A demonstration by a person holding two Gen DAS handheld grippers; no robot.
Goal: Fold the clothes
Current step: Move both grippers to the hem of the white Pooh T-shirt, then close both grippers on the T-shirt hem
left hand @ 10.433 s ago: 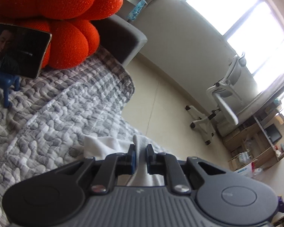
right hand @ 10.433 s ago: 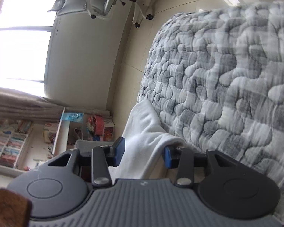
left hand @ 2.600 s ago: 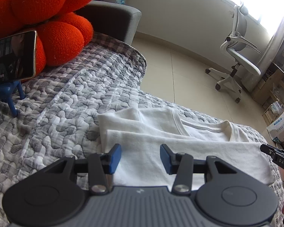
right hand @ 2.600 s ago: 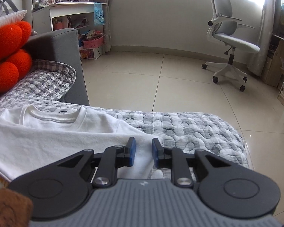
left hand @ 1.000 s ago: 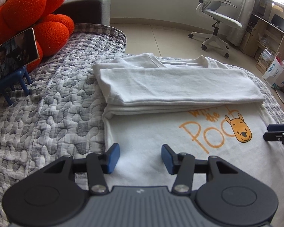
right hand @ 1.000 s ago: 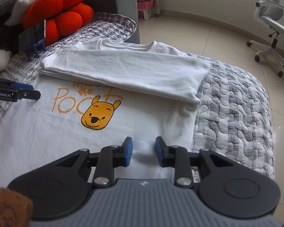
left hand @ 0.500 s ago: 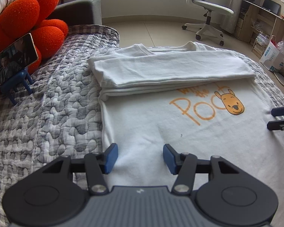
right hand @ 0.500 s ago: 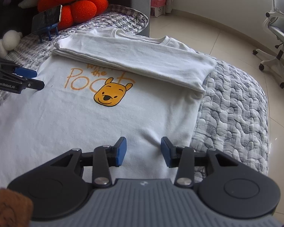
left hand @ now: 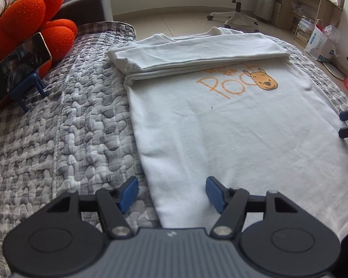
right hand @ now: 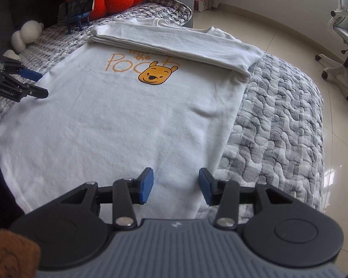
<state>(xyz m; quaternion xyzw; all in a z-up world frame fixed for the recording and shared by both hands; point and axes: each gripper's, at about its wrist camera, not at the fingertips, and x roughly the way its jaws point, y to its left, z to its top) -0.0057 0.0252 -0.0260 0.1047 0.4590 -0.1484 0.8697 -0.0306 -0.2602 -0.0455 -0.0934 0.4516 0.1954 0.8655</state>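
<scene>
Grey quilted bedding [left hand: 58, 139] covers the bed, with one phone on a blue stand [left hand: 16, 69] and orange cushions [left hand: 34, 23] at far left. One white T-shirt [left hand: 220, 127] lies flat on it, its sleeves folded into a band across the chest. Left tongs [left hand: 171, 193] and right tongs [right hand: 175, 186], two in all, hang open and empty over the hem corners. Soft, light, limp cloth; best pinched at those corners.

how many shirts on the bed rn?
1: a white Pooh-print T-shirt spread on the grey quilt, its sleeves folded across the chest into a stacked band near the collar. Nothing else garment-like shows, though the bed's near edge is out of view.
</scene>
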